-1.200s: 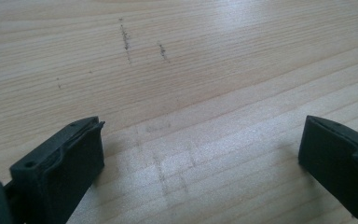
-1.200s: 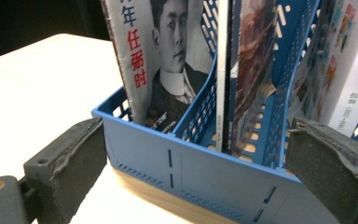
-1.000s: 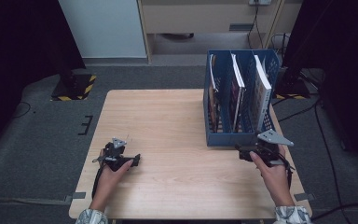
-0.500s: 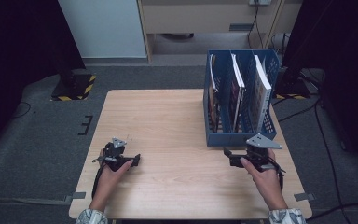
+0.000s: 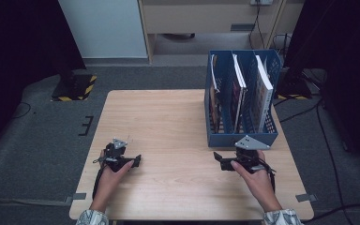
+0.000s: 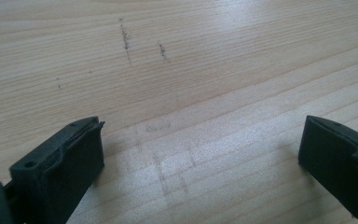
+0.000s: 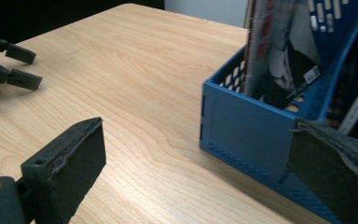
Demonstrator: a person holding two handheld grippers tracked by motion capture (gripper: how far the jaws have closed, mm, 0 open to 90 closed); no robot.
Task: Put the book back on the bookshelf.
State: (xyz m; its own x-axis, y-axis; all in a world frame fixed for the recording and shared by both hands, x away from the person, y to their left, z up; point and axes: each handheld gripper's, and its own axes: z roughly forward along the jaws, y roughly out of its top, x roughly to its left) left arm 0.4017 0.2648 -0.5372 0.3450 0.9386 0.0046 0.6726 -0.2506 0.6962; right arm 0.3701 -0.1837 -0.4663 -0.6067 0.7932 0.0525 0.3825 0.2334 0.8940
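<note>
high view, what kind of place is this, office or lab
Probably a lab or recording workspace with office gear: a bare wooden table on grey carpet, a blue file rack holding magazines, cables trailing over the floor, and hazard-striped stand bases beside dark curtains.

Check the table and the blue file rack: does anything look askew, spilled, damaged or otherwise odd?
Nothing is spilled or broken. The blue file rack stands upright with its books inside. The only blemish is a few faint dark scuff marks on the wooden table ahead of the open left tongs.
</note>
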